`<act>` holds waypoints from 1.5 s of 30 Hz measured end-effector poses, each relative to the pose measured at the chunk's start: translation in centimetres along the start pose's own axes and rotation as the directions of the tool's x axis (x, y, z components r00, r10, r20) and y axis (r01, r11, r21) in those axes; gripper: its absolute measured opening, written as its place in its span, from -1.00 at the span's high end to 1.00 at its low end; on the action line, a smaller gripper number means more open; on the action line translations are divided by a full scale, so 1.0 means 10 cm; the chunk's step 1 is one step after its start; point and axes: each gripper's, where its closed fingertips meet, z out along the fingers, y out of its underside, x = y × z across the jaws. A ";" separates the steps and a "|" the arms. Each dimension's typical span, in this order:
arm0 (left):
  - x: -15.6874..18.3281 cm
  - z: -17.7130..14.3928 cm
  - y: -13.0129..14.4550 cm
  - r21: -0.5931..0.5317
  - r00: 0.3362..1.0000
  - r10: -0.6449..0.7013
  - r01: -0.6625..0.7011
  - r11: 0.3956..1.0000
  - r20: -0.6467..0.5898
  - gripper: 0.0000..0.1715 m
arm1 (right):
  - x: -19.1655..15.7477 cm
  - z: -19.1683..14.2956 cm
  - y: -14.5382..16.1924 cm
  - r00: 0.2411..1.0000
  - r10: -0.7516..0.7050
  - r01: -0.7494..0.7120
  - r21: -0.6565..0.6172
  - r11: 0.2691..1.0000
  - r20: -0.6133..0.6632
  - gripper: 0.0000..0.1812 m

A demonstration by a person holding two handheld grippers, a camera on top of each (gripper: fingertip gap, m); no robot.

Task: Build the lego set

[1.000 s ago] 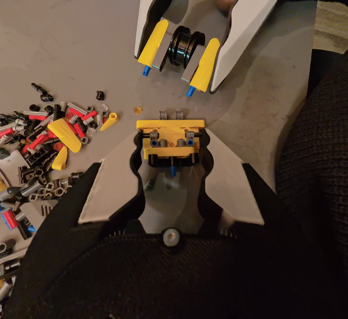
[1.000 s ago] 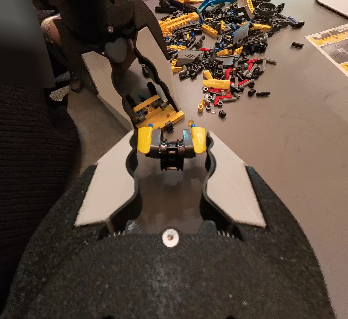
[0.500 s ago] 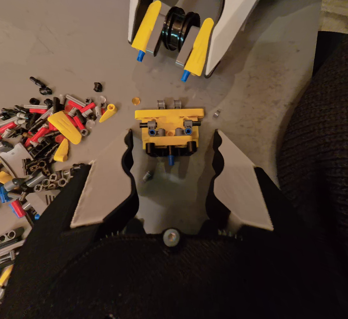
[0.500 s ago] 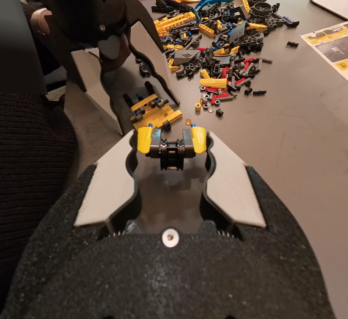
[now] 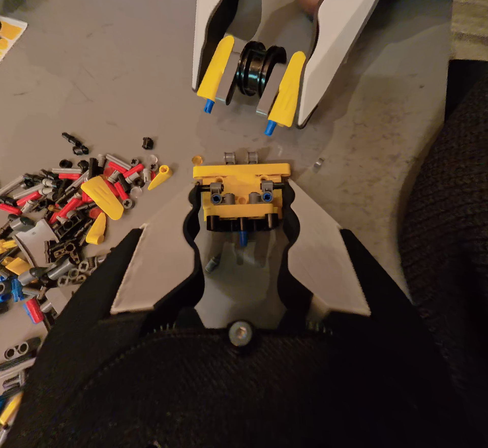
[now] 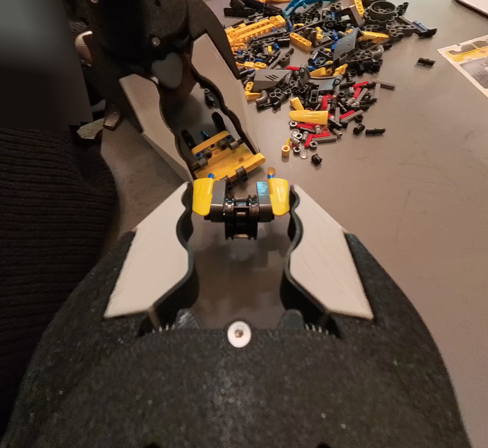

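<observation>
Yellow block assembly [image 5: 240, 199] on the grey table [image 5: 111, 70], flat yellow plate forward, 2 grey connectors with blue pins on top, black beams and 1 blue pin at the rear. Clamped at both flanks by the left gripper [image 5: 240, 195], fingers pressed in against its sides. Same assembly in the right wrist view [image 6: 224, 155], tilted between those fingers.

Just ahead of it, apart and not touching: wheel sub-assembly [image 6: 240, 201], a black rim between 2 grey panels with 2 yellow tapered shells outside, each tipped by a blue pin. Pinched by the right gripper [image 6: 240, 197], fingers bearing on the yellow shells, held clear above the table. Seen from the left wrist view [image 5: 250, 78] with blue pins aimed toward the yellow assembly.

Beside the plate's front-left corner, 1 small round orange stud [image 5: 197, 159]. Off its right, 1 small grey piece [image 5: 318, 169]. Between the left fingers, behind the assembly, 1 loose grey pin [image 5: 213, 263].

Farther left, a pile of loose parts [image 5: 66, 210]: red axles, grey and black pins, yellow shells. Across the table, a larger heap [image 6: 330, 39] with black wheels, yellow beams, 1 blue curved piece. At the far right edge, a printed sheet [image 6: 470, 57].
</observation>
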 end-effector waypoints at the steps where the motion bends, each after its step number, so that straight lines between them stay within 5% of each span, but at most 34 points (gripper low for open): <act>1: 0.02 -0.02 -0.04 0.030 1.000 0.012 -0.012 0.999 -0.009 0.31 | -0.02 -0.01 -0.01 1.000 -0.001 0.001 0.008 1.000 0.018 0.20; 15: 0.09 -0.16 -0.32 0.211 0.990 0.017 0.013 0.977 -0.140 0.31 | -0.18 -0.16 -0.09 0.943 -0.108 0.091 0.071 0.993 0.314 0.20; 45: 0.17 -0.14 -0.41 0.247 0.977 0.079 -0.029 0.969 -0.196 0.31 | -0.20 -0.12 -0.08 0.955 -0.157 0.144 0.069 0.987 0.253 0.20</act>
